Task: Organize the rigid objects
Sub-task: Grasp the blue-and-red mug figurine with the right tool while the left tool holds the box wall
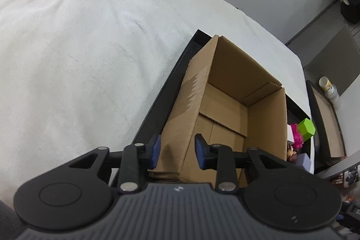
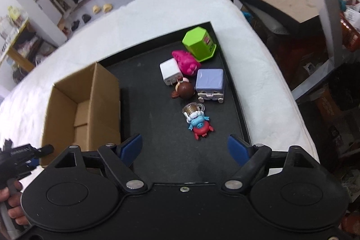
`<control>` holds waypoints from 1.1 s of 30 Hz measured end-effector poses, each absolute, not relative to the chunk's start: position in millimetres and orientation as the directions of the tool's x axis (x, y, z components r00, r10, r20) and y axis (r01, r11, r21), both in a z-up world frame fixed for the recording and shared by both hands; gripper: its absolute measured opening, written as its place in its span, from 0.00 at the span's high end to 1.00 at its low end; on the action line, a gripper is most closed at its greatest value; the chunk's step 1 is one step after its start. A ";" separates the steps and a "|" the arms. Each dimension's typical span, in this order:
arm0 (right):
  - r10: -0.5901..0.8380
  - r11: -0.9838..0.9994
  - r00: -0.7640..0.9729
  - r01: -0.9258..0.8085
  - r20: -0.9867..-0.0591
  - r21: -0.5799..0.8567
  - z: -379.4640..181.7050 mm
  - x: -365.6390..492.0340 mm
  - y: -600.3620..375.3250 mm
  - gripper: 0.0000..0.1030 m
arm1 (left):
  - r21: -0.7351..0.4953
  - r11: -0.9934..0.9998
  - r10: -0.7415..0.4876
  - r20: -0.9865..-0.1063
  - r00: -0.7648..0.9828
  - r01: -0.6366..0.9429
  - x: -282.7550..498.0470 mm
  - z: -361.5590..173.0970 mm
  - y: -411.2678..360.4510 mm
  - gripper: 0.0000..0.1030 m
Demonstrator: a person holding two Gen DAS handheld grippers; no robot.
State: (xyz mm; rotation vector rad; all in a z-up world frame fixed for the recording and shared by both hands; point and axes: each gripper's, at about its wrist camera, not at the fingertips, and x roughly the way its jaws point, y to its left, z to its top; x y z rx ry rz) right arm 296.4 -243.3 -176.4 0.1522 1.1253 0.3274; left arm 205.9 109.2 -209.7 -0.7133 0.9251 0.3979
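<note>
The left gripper [image 1: 177, 151] straddles the near wall of the box [image 1: 227, 109], fingers [image 1: 155, 151] narrowed to either side of the cardboard edge. A visible gap remains on both sides, so the wall is bracketed, not yet clamped. The box stands open and empty at the left end of the tray [image 2: 171, 150].

The right gripper [image 2: 184, 150] hangs over the tray with fingers spread wide and nothing between them. The toys lie grouped at the tray's right side:
- crab figure [image 2: 200, 125], nearest the gripper, touching the small mug [image 2: 193, 108]
- purple cube [image 2: 210, 84] beside the brown doll [image 2: 183, 90]
- white charger [image 2: 169, 73], pink toy [image 2: 186, 62] and green block [image 2: 199, 44] at the far corner

Step in hand, as judged: steady the box, then pick the first toy.

1. Finish the left pinch on the wall, low enough that the cardboard does not fold
2. Take the crab figure first; it is closest and has clear tray on its near side
3. Centre it between the right fingers before lowering, so the mug is not dragged along
4. Grip across the body, not the thin claws
5. Lift clear of the box rim before crossing over

Risk: the figure is rounded and may roll out of an off-centre grip
</note>
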 end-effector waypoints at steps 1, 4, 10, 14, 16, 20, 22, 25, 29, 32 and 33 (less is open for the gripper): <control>0.327 0.943 0.382 -0.188 -0.864 0.274 -178.9 298.9 -241.5 0.21 | -0.383 0.710 0.009 -0.833 0.553 -0.590 206.6 -211.5 108.4 0.72; 0.313 0.945 0.356 -0.210 -0.880 0.251 -188.6 307.3 -235.9 0.21 | -0.364 0.724 0.020 -0.838 0.545 -0.586 209.1 -218.1 107.6 0.77; 0.266 0.941 0.321 -0.291 -0.909 0.172 -211.5 320.4 -221.5 0.20 | -0.361 0.725 0.031 -0.834 0.551 -0.587 213.3 -224.9 110.8 0.78; 0.232 0.932 0.310 -0.343 -0.922 0.119 -225.8 327.2 -211.2 0.20 | -0.347 0.728 0.043 -0.838 0.545 -0.591 216.1 -228.6 109.6 0.78; 0.233 0.927 0.310 -0.356 -0.922 0.114 -230.9 331.6 -209.0 0.21 | -0.340 0.733 0.047 -0.838 0.543 -0.589 217.8 -229.9 109.4 0.78; 0.223 0.922 0.301 -0.373 -0.927 0.100 -239.5 339.9 -206.4 0.23 | -0.338 0.735 0.052 -0.836 0.546 -0.588 219.2 -231.1 110.4 0.79; 0.211 0.921 0.293 -0.380 -0.933 0.089 -245.8 344.7 -204.9 0.26 | -0.336 0.736 0.054 -0.837 0.545 -0.588 220.3 -231.7 110.6 0.79; 0.201 0.919 0.285 -0.386 -0.937 0.079 -253.0 350.8 -202.5 0.30 | -0.336 0.735 0.054 -0.837 0.545 -0.589 220.9 -231.7 110.9 0.79; 0.199 0.915 0.270 -0.396 -0.942 0.080 -261.2 353.7 -199.7 0.38 | -0.332 0.740 0.058 -0.835 0.547 -0.585 220.2 -231.5 109.5 0.79; 0.181 0.899 0.297 -0.436 -0.938 0.035 -263.9 347.6 -194.8 0.48 | -0.329 0.741 0.065 -0.833 0.549 -0.586 220.0 -231.4 108.5 0.79; 0.177 0.893 0.309 -0.450 -0.934 0.021 -263.0 344.9 -193.2 0.59 | -0.327 0.741 0.068 -0.832 0.550 -0.587 219.5 -231.2 108.1 0.79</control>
